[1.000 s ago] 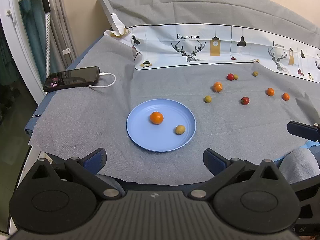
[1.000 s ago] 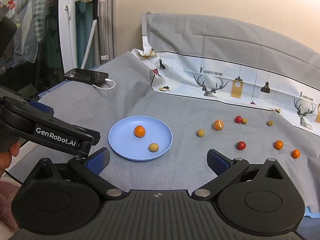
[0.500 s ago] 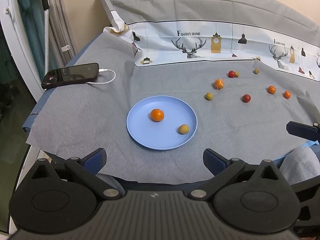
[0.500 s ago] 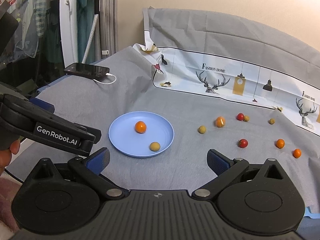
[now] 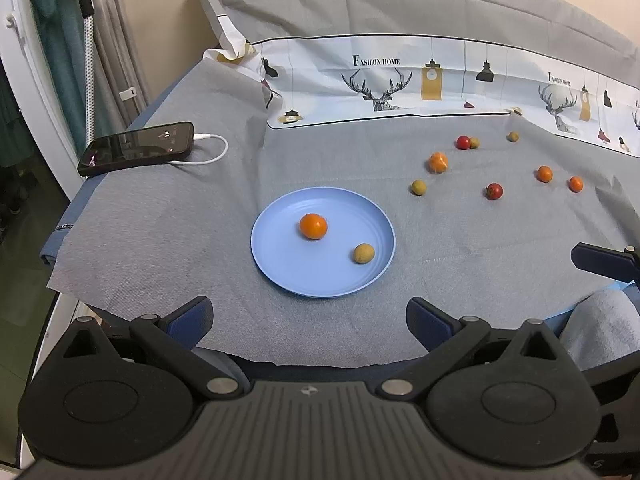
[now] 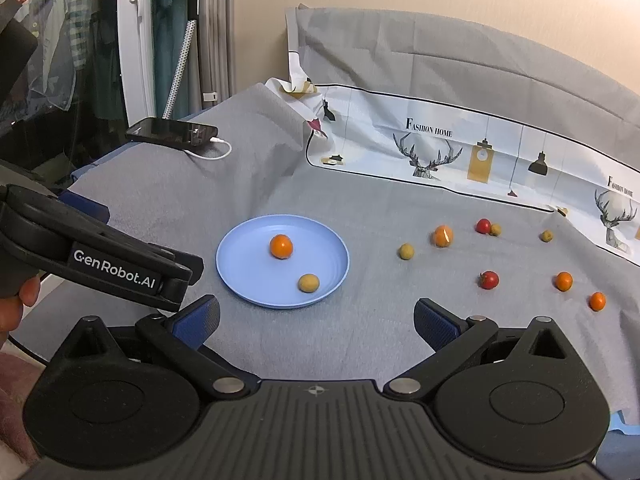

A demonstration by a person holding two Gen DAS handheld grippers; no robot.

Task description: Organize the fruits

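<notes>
Round blue plate (image 5: 280,264), flat, no long axis

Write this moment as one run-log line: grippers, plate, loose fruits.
left gripper: open, empty | right gripper: open, empty | blue plate: orange fruit, yellow-green fruit | rest: loose on grey cloth

A home, likely a bedroom. At ten o'clock clothes (image 6: 80,32) hang beside a charging phone (image 5: 138,147). A "Fashion Home" printed cloth (image 5: 400,80) drapes at twelve o'clock.
</notes>
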